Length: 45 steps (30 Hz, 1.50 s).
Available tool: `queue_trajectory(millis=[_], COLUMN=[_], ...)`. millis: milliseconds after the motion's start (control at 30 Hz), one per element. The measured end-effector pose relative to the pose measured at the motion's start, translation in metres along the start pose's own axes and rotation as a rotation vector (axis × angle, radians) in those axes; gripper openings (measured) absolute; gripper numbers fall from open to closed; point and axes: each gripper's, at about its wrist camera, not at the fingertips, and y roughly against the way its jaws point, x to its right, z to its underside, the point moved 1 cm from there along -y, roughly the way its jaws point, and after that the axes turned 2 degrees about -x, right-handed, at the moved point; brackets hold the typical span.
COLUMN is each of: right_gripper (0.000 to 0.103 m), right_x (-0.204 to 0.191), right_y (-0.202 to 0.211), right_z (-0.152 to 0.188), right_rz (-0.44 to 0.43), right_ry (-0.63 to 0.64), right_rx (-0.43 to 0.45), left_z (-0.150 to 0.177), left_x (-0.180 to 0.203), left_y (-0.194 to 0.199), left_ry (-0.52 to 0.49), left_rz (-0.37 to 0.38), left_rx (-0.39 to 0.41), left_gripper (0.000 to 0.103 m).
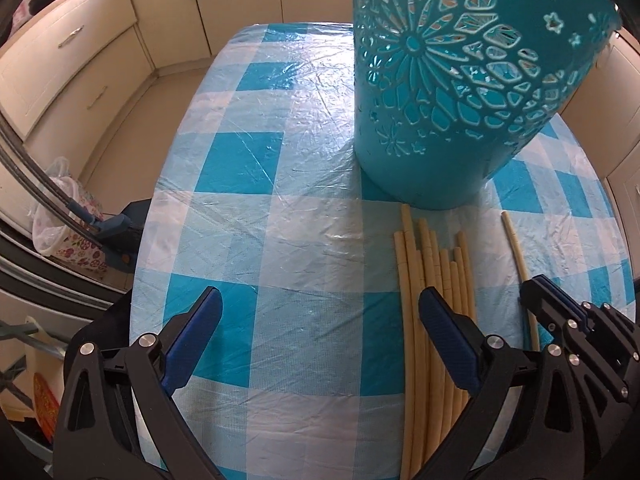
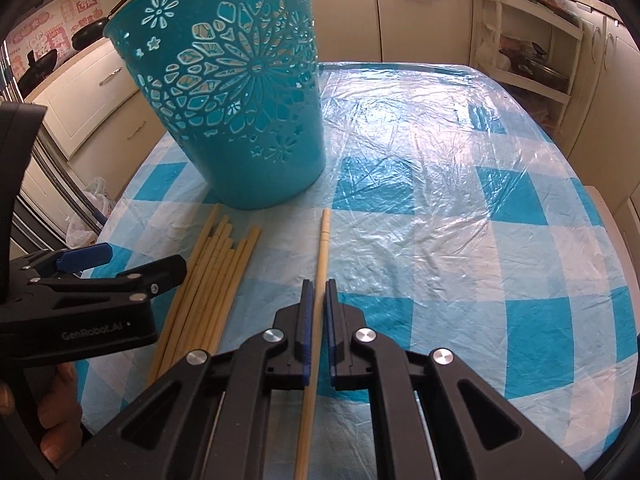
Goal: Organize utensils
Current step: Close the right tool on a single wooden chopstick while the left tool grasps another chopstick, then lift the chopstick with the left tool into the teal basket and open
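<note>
The right tongs (image 2: 316,292) are clamped on a single chopstick (image 2: 322,248) lying on the checked counter (image 2: 440,200). The left tongs (image 1: 320,312) stand apart beside the chopstick bundle (image 1: 432,280). A teal basket (image 2: 240,100) stands just beyond; bare cloth spreads rightward, with cream cabinets (image 2: 420,8) around.

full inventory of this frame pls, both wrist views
basket: 1, teal, cut-out flower pattern, upright on the table behind the chopsticks
chopstick bundle: about 8, pale wood, flat in front of the basket
single chopstick: 1, pale wood, apart from the bundle
tablecloth: 1, blue-white check under clear plastic
cabinets: cream, around the table
left gripper: black, blue pads, open, beside the bundle
right gripper: black, shut on the single chopstick
hand: 1, on the left gripper's handle
</note>
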Motion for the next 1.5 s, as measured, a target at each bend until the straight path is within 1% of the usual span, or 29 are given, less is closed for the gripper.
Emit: queue_trajectory(millis=[67, 233, 333, 367, 467, 533, 567, 633, 767, 800, 833, 900, 933, 967, 1000, 1100, 1233, 1300, 1367, 1433, 1500], right_gripper=[0.007, 0.007, 0.007, 0.007, 0.007, 0.007, 0.007, 0.007, 0.007, 0.007, 0.007, 0.007, 0.007, 0.007, 0.007, 0.007, 0.007, 0.007, 0.007, 0.007, 0.007], right_x=[0.000, 0.000, 0.001, 0.002, 0.002, 0.001, 0.000, -0.001, -0.001, -0.001, -0.001, 0.002, 0.004, 0.006, 0.008, 0.012, 0.017, 0.018, 0.017, 0.018, 0.019], right_y=[0.000, 0.001, 0.000, 0.000, 0.000, -0.001, -0.002, -0.003, -0.006, -0.007, -0.007, -0.008, -0.009, -0.009, -0.009, -0.009, -0.010, -0.011, -0.010, -0.009, -0.009], right_z=[0.000, 0.000, 0.000, 0.000, 0.001, 0.000, 0.000, -0.003, -0.007, -0.008, -0.008, -0.009, -0.009, -0.010, -0.010, -0.011, -0.012, -0.012, -0.009, -0.008, -0.008], right_rz=[-0.006, -0.012, -0.014, -0.014, -0.013, -0.011, -0.010, -0.013, -0.010, -0.010, -0.012, -0.025, -0.035, -0.043, -0.053, -0.069, -0.086, -0.090, -0.097, -0.105, -0.109], right_ry=[-0.003, -0.006, -0.007, -0.006, -0.004, 0.002, 0.005, 0.009, 0.023, 0.027, 0.028, 0.018, 0.008, -0.001, -0.010, -0.022, -0.037, -0.042, -0.049, -0.057, -0.060], right_rx=[0.001, 0.006, 0.007, 0.007, 0.006, 0.005, 0.004, -0.003, -0.010, -0.011, -0.010, -0.004, -0.001, 0.000, 0.001, 0.010, 0.014, 0.014, 0.014, 0.014, 0.014], left_z=[-0.001, -0.004, -0.005, -0.005, -0.005, -0.006, -0.006, -0.008, -0.016, -0.018, -0.021, -0.025, -0.028, -0.031, -0.033, -0.039, -0.041, -0.042, -0.044, -0.048, -0.056], left_x=[0.000, -0.005, -0.003, -0.002, -0.001, 0.003, 0.005, 0.005, 0.005, 0.004, 0.003, 0.003, 0.003, 0.001, -0.003, -0.017, -0.041, -0.049, -0.055, -0.057, -0.057], left_y=[-0.003, 0.004, 0.003, 0.000, -0.002, -0.003, -0.005, -0.008, -0.009, -0.009, -0.009, -0.009, -0.009, -0.010, -0.011, -0.012, 0.008, 0.028, 0.057, 0.089, 0.125], left_ry=[0.007, 0.025, 0.015, 0.013, 0.011, -0.004, -0.010, -0.012, -0.021, -0.023, -0.030, -0.038, -0.043, -0.045, -0.044, -0.012, 0.032, 0.040, 0.042, 0.045, 0.044], left_rz=[0.000, -0.003, -0.021, -0.021, -0.010, -0.013, -0.011, -0.010, 0.003, 0.006, 0.012, 0.028, 0.038, 0.059, 0.077, 0.130, 0.173, 0.192, 0.227, 0.261, 0.295], left_rx=[-0.005, 0.012, 0.007, -0.001, 0.001, -0.003, -0.014, -0.012, -0.012, -0.010, -0.004, -0.006, -0.012, -0.021, -0.032, -0.067, -0.051, -0.024, 0.024, 0.086, 0.165], left_gripper=[0.095, 0.094, 0.093, 0.091, 0.091, 0.088, 0.084, 0.083, 0.068, 0.058, 0.052, 0.024, 0.017, 0.008, 0.006, 0.005, 0.005, 0.005, 0.005, 0.005, 0.005])
